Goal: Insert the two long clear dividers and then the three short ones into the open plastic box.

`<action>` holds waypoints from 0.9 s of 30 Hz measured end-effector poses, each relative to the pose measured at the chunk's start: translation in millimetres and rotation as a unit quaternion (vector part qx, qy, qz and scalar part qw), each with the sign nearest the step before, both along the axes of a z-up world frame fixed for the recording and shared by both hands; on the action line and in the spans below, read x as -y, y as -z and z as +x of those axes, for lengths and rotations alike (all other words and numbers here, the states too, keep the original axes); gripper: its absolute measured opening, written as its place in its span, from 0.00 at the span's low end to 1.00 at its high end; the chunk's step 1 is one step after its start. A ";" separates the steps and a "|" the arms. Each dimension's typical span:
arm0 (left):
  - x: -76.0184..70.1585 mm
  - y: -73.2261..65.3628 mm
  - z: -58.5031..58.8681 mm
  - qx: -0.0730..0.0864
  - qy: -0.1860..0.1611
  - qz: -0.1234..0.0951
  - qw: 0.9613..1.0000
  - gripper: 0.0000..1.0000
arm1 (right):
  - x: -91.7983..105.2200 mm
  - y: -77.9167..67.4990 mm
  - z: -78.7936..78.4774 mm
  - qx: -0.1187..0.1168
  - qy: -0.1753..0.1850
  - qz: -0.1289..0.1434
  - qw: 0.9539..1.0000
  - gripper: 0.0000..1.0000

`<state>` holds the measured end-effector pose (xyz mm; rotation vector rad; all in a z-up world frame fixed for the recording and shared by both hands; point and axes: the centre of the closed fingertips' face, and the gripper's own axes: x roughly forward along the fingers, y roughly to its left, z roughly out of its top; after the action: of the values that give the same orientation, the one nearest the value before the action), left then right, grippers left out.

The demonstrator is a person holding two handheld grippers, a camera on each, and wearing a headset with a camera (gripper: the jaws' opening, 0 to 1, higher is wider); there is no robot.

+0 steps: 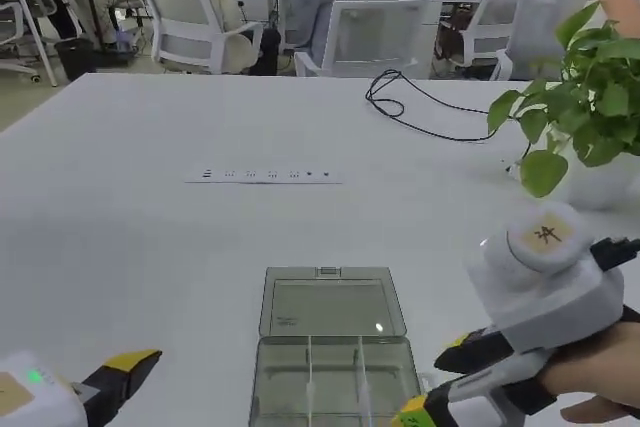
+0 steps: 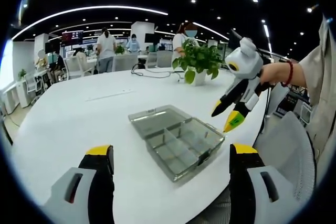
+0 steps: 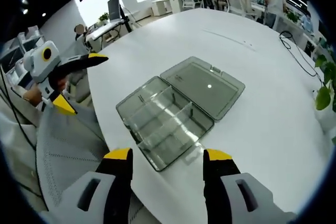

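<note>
I cannot read any real words here. On top of my right gripper (image 1: 425, 387) sits a round tan sticker (image 1: 546, 235) with a black mark drawn on it. It looks like a sign or a letter, but I cannot tell which one. On the white surface (image 1: 120, 197) lies a thin strip (image 1: 263, 176) with a row of tiny dark marks. They are too small to read. The clear lid (image 1: 330, 302) of the plastic box (image 1: 275, 382) has a faint little mark near one corner, also too small. Far back in the room is a screen (image 2: 72, 36), but its words are a blur.
</note>
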<state>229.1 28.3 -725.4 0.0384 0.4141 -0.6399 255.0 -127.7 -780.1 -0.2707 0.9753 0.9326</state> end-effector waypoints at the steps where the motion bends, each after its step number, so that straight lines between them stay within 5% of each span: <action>1: -0.2 0.1 0.1 0.000 0.000 0.001 1.000 0.93 | 2.4 0.9 0.5 0.003 -0.005 -0.002 1.000 0.55; 10: -0.7 0.1 0.7 -0.001 -0.002 0.005 1.000 0.93 | 22.7 16.2 1.0 0.011 -0.057 -0.016 0.998 0.55; 15: -1.8 0.2 1.2 0.000 -0.004 0.009 1.000 0.92 | 36.2 31.3 -2.1 0.037 -0.130 -0.051 0.990 0.54; 18: -2.7 1.0 1.0 -0.001 -0.006 0.010 1.000 0.92 | 41.2 38.8 -4.7 0.032 -0.136 -0.055 0.989 0.52; 27: -5.2 3.4 0.3 -0.004 -0.012 0.013 1.000 0.90 | 55.1 52.8 -3.7 0.060 -0.203 -0.088 0.973 0.45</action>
<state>229.4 33.5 -728.8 0.0555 0.4306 -0.6111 251.2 -182.8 -832.8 -0.6874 0.9074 1.1861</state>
